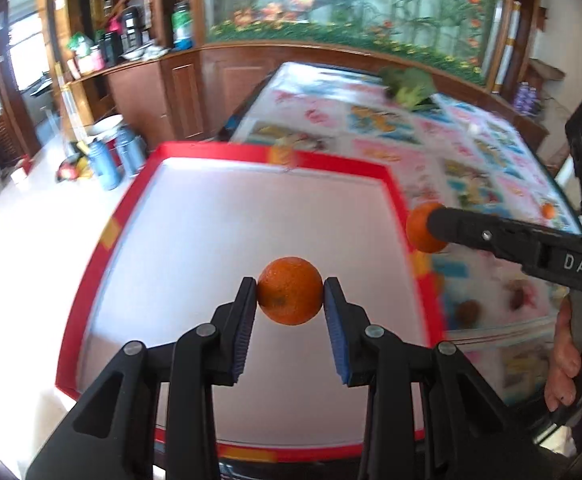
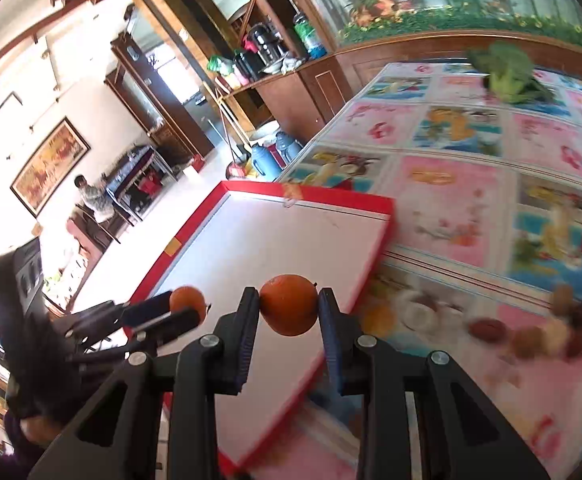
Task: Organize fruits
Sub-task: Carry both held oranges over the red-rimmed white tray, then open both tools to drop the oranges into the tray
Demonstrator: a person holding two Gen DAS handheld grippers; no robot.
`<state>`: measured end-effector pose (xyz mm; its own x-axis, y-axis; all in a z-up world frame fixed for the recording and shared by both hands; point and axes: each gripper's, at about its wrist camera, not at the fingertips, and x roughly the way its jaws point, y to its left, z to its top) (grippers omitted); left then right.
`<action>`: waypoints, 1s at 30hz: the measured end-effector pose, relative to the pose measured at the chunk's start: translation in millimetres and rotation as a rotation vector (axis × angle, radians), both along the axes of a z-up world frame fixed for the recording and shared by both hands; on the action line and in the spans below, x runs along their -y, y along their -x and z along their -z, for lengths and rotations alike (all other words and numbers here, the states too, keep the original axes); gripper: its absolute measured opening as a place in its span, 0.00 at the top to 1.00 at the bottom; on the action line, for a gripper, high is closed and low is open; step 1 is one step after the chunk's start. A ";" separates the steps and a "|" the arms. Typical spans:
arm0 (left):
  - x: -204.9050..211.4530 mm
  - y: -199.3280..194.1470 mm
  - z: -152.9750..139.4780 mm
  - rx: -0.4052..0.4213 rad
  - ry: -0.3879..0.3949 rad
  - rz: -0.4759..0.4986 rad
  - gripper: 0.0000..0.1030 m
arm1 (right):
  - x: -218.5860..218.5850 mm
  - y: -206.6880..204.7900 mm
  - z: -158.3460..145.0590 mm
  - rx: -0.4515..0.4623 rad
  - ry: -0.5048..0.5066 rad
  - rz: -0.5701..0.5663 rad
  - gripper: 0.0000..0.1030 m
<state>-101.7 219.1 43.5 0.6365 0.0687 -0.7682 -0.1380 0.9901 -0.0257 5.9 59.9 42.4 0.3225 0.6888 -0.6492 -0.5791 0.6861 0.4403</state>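
Oranges are held in both grippers. One orange is pinched between the blue pads of the left gripper, above the white floor of the red-rimmed tray. A second orange is pinched in the right gripper, above the right edge of that tray. Each gripper is narrow and is closed on its fruit, with a pad pressed on each side.

The step in hand looks like carrying both oranges to the tray. To do it well, each orange should be lowered close to the tray floor before the pads are let go, so it is not dropped and does not roll away. The two oranges should be set a little apart, so one is not knocked by the other. The right orange should be brought further left first, because it hangs over the rim and not over the floor.

Both grippers are pointed forward and down at the tray. The right one is reached in from the right side, and a hand is seen around its handle.

More small brown and red fruits are left on the picture-covered tabletop to the right of the tray. Leafy greens lie at the far end.
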 end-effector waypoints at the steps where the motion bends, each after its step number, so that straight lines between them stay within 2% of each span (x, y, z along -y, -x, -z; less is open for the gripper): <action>1: -8.8 -2.7 4.7 -0.009 -0.005 -0.028 0.65 | -11.5 -5.1 5.0 -0.004 0.024 0.001 0.72; 9: -53.6 -40.3 16.0 -0.064 -0.018 -0.171 0.65 | -65.9 -35.1 21.5 -0.051 0.151 0.018 0.72; 15: -66.7 -47.3 16.6 -0.086 -0.006 -0.225 0.63 | -72.5 -36.7 15.8 -0.047 0.181 0.043 0.71; 16: -64.8 -46.4 16.6 -0.094 -0.011 -0.224 0.60 | -73.4 -36.7 15.9 -0.045 0.186 0.041 0.71; 17: -63.8 -46.8 18.0 -0.108 -0.023 -0.232 0.50 | -73.7 -36.6 15.7 -0.048 0.188 0.036 0.66; 18: -63.0 -45.7 19.5 -0.121 -0.037 -0.249 0.44 | -71.5 -35.5 14.9 -0.051 0.185 0.035 0.57; 19: -62.6 -43.7 19.5 -0.119 -0.038 -0.256 0.38 | -71.1 -35.6 12.7 -0.050 0.180 0.039 0.53; 21: -58.8 -36.5 15.2 -0.098 -0.039 -0.255 0.37 | -63.5 -33.9 5.3 -0.039 0.155 0.054 0.46; 24: -50.2 -24.9 1.8 -0.058 -0.050 -0.246 0.35 | -41.0 -25.7 -8.7 -0.020 0.089 0.059 0.45; 30: -4.4 3.5 -28.8 0.042 -0.055 -0.109 0.27 | 38.4 5.0 -30.6 0.049 0.026 0.089 0.45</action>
<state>-105.3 223.6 72.3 0.6545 0.1803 -0.7343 -0.2449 0.9694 0.0198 1.0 21.4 73.0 0.4132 0.6393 -0.6485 -0.5356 0.7465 0.3947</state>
